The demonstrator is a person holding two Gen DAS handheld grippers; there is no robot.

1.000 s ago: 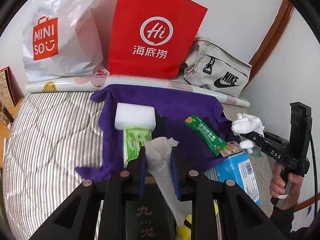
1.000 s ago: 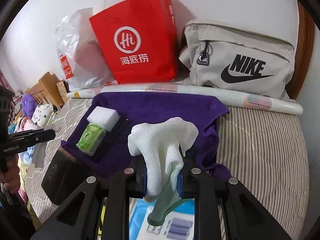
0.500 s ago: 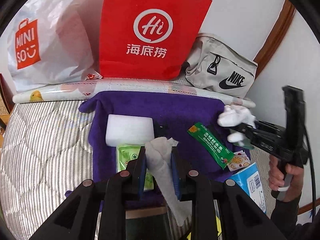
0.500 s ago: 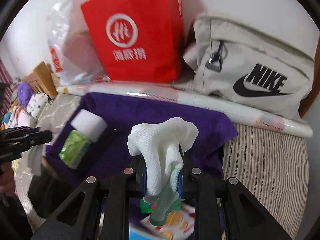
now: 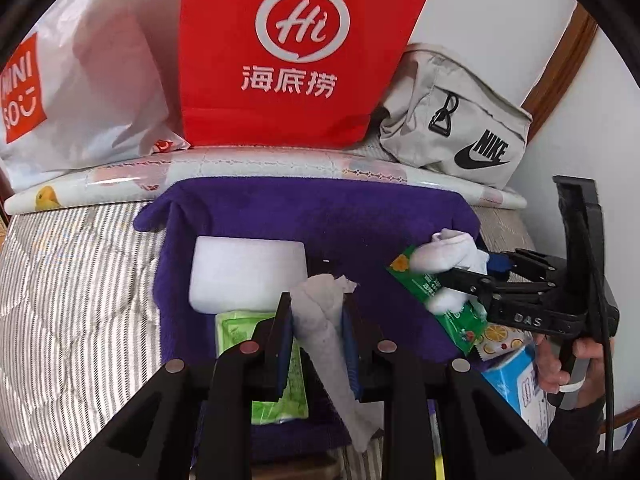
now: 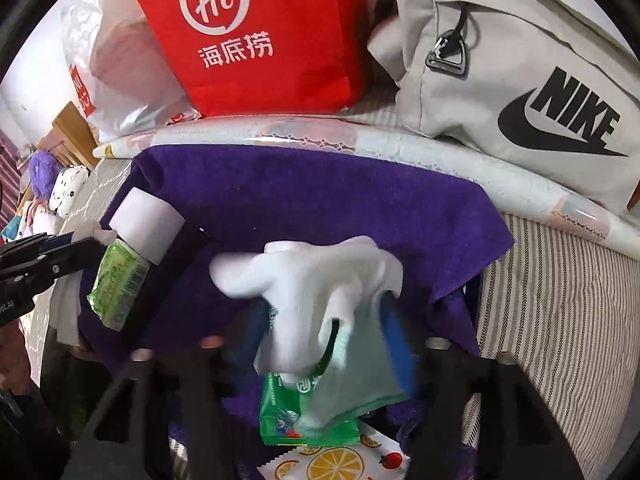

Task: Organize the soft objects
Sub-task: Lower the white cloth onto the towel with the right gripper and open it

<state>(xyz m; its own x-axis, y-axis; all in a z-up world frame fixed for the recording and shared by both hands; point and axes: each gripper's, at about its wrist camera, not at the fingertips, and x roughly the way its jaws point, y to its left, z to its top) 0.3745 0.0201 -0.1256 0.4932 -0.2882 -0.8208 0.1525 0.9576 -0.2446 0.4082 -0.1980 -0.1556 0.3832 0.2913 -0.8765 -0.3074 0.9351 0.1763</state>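
Note:
My left gripper [image 5: 318,312] is shut on a grey-white crumpled cloth [image 5: 324,344] that hangs down between its pads, over the near edge of the purple towel [image 5: 320,216]. My right gripper [image 6: 326,332] is low over the towel's [image 6: 320,200] right side, and its jaws are opening. A white sock with a mint cuff [image 6: 304,280] droops between the blue pads, which stand apart from it. In the left wrist view the right gripper [image 5: 476,276] and the sock [image 5: 448,248] hover above a green sachet [image 5: 440,304].
On the towel lie a white sponge block [image 5: 246,272], a green tissue pack [image 5: 236,328] and an orange-printed sachet [image 6: 336,460]. A blue box [image 5: 516,376] sits at the right. Behind stand a red paper bag [image 5: 300,52], a white plastic bag [image 5: 80,80], a grey pouch [image 5: 456,128] and a rolled mat [image 5: 260,168].
Both grippers came forward and lower over the purple towel. The right gripper's jaws have spread and the sock hangs loose between them. The left gripper still clamps the cloth.

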